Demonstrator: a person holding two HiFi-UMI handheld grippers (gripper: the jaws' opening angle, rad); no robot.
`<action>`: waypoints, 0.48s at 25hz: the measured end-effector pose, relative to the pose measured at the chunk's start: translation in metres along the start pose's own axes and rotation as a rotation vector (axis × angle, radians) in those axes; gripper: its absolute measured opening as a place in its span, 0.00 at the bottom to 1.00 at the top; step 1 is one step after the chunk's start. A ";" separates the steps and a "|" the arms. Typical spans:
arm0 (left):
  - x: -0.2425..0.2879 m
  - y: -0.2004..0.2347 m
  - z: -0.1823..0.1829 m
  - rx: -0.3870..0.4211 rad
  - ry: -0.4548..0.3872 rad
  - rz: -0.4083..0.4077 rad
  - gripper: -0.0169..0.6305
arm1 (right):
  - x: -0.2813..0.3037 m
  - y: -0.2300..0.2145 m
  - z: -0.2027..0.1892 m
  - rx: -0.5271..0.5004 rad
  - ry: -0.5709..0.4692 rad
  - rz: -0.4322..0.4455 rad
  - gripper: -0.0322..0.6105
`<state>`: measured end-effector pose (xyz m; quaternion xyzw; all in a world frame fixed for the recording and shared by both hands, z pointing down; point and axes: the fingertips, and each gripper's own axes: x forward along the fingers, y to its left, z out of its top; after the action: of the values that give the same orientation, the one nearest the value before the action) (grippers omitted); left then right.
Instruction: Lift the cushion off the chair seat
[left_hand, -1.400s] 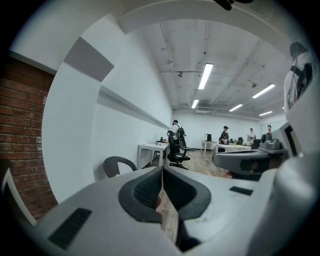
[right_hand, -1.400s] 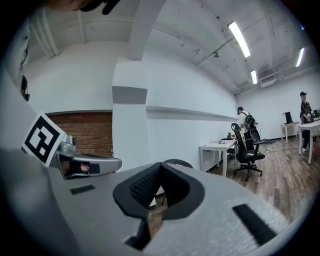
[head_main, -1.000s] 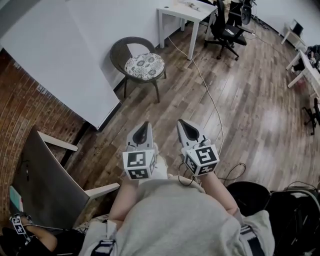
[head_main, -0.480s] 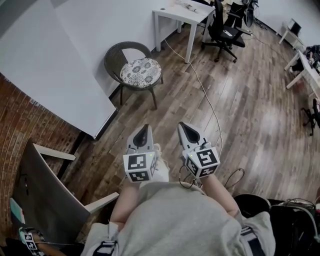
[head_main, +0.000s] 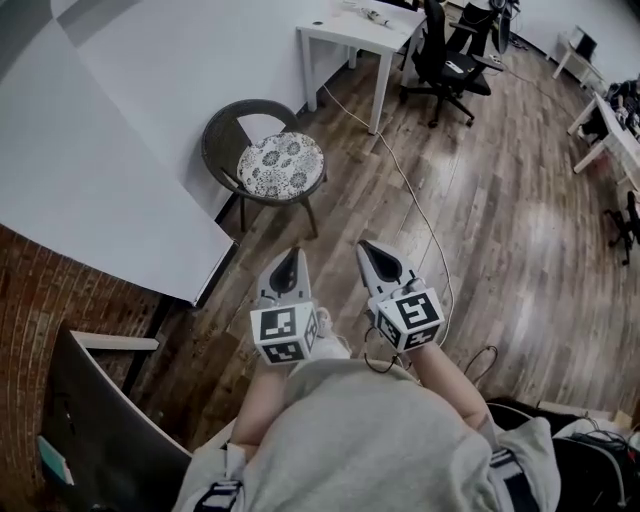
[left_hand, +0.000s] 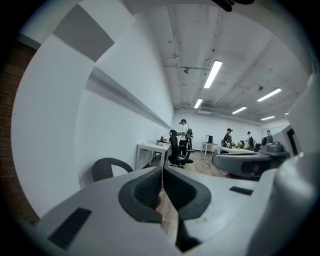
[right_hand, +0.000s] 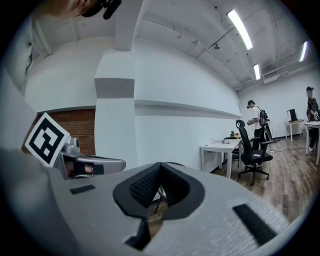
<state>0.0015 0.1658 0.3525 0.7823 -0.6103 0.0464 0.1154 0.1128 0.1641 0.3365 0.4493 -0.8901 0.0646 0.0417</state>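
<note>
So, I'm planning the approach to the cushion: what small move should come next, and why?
Probably step closer to the chair, then part the jaws. The cushion lies on the seat, well ahead of the left gripper and right gripper, and both are shut with nothing between the jaws.

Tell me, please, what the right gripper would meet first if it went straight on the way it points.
Probably the wicker chair with the cushion: the right gripper aims across the floor at it, and its own view shows a chair leg beyond the shut jaws. Depth is unclear.
</note>
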 end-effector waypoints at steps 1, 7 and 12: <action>0.010 0.006 0.004 0.000 -0.001 -0.003 0.04 | 0.012 -0.004 0.003 0.000 -0.003 -0.003 0.05; 0.071 0.047 0.023 0.004 0.003 -0.014 0.04 | 0.082 -0.026 0.014 0.010 -0.003 -0.014 0.05; 0.117 0.078 0.035 0.004 0.016 -0.025 0.04 | 0.136 -0.044 0.017 0.027 0.004 -0.027 0.05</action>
<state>-0.0470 0.0295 0.3528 0.7897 -0.5994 0.0527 0.1193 0.0673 0.0272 0.3407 0.4618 -0.8828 0.0769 0.0385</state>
